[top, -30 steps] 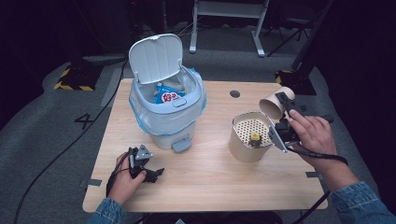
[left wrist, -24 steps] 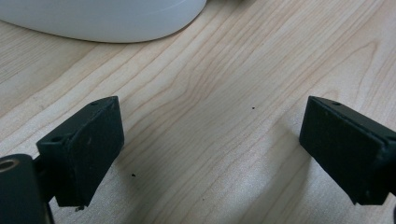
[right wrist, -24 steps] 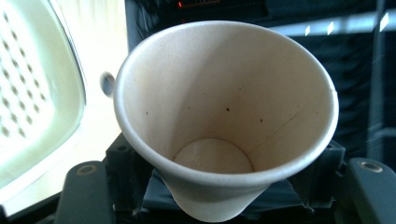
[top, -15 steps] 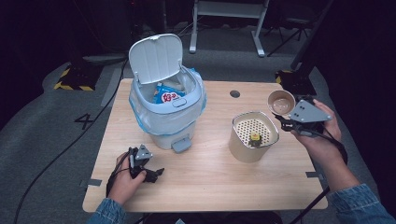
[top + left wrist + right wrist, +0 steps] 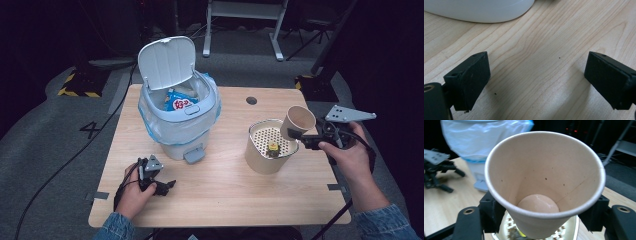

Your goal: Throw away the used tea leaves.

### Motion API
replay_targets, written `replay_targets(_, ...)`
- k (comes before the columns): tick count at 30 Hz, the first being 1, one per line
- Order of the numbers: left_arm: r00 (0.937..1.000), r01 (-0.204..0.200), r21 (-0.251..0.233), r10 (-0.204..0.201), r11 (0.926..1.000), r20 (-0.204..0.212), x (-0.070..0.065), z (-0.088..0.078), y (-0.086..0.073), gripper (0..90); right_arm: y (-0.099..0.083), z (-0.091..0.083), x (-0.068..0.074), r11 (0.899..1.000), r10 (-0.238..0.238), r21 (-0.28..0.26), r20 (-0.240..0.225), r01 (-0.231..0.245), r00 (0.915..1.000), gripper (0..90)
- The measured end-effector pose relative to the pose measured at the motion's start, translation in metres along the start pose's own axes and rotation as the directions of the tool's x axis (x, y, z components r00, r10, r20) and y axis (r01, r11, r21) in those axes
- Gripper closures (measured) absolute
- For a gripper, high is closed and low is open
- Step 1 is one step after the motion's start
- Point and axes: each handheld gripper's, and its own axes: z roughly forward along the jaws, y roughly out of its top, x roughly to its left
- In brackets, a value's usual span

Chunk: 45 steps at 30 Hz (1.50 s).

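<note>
High view: right hand-held gripper (image 5: 300, 136) clamped on paper cup (image 5: 299, 121), tilted above strainer pot (image 5: 267, 147) | step: cup emptied, carrying | next: take it to open bin (image 5: 177, 117) | left hand-held gripper (image 5: 167, 186) jaws apart, idle on desk (image 5: 225, 185).

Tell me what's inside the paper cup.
The paper cup, shut in the right gripper, holds nothing: bare bottom, small dark specks on its wall. The strainer container beneath is largely covered.
</note>
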Motion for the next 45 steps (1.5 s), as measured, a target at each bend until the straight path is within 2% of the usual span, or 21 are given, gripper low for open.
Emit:
replay_targets(4, 1.0000, 0.000, 0.000, 0.000, 1.0000, 0.000, 0.000, 0.000, 0.000, 6.9, -0.003, 0.000, 0.012, 0.999, 0.021, 0.026, -0.048, -0.020, 0.9986, 31.3)
replay_targets(8, 1.0000, 0.000, 0.000, 0.000, 1.0000, 0.000, 0.000, 0.000, 0.000, 6.9, -0.011, 0.002, 0.025, 0.999, -0.003, 0.051, -0.052, 0.005, 0.9986, 30.6)
replay_targets(11, 1.0000, 0.000, 0.000, 0.000, 1.0000, 0.000, 0.000, 0.000, 0.000, 6.9, -0.020, 0.005, 0.035, 0.998, -0.001, 0.068, -0.081, 0.007, 0.9967, 30.6)
replay_targets(19, 1.0000, -0.001, 0.000, 0.001, 1.0000, 0.000, 0.000, 0.000, 0.000, 7.0, -0.048, 0.017, 0.061, 0.996, -0.002, 0.090, -0.125, 0.013, 0.9922, 29.6)
replay_targets(21, 1.0000, 0.000, 0.000, 0.000, 1.0000, 0.000, 0.000, 0.000, 0.000, 6.9, -0.056, 0.019, 0.066, 0.999, -0.016, 0.040, -0.109, 0.020, 0.9939, 29.6)
replay_targets(22, 1.0000, 0.000, 0.000, 0.000, 1.0000, 0.000, 0.000, 0.000, 0.000, 6.9, -0.058, 0.018, 0.068, 0.999, -0.018, 0.028, -0.101, 0.021, 0.9948, 29.8)
replay_targets(24, 1.0000, 0.000, 0.000, 0.000, 1.0000, 0.000, 0.000, 0.000, 0.000, 6.9, -0.060, 0.015, 0.073, 0.998, -0.049, 0.030, -0.082, 0.051, 0.9955, 30.1)
replay_targets(26, 1.0000, -0.001, 0.000, 0.001, 1.0000, -0.001, 0.000, 0.000, 0.000, 7.0, -0.062, 0.013, 0.078, 0.999, -0.041, 0.024, -0.111, 0.044, 0.9930, 30.1)
replay_targets(28, 1.0000, -0.001, 0.000, 0.001, 1.0000, 0.000, 0.000, 0.000, 0.000, 7.0, -0.064, 0.010, 0.083, 0.999, -0.051, 0.003, -0.118, 0.051, 0.9918, 30.1)
replay_targets(32, 1.0000, -0.001, 0.000, 0.001, 1.0000, 0.000, 0.000, 0.000, 0.000, 7.0, -0.074, 0.014, 0.093, 0.999, -0.042, 0.024, -0.165, 0.047, 0.9855, 30.2)
replay_targets(38, 1.0000, -0.001, 0.000, 0.001, 1.0000, 0.000, 0.000, 0.000, 0.000, 7.0, -0.085, 0.026, 0.096, 0.999, -0.016, 0.044, -0.190, 0.025, 0.9816, 30.3)
replay_targets(45, 1.0000, -0.004, 0.001, 0.004, 1.0000, -0.003, 0.000, 0.000, 0.000, 7.2, -0.081, 0.036, 0.098, 0.999, -0.003, 0.040, -0.214, 0.012, 0.9768, 30.0)
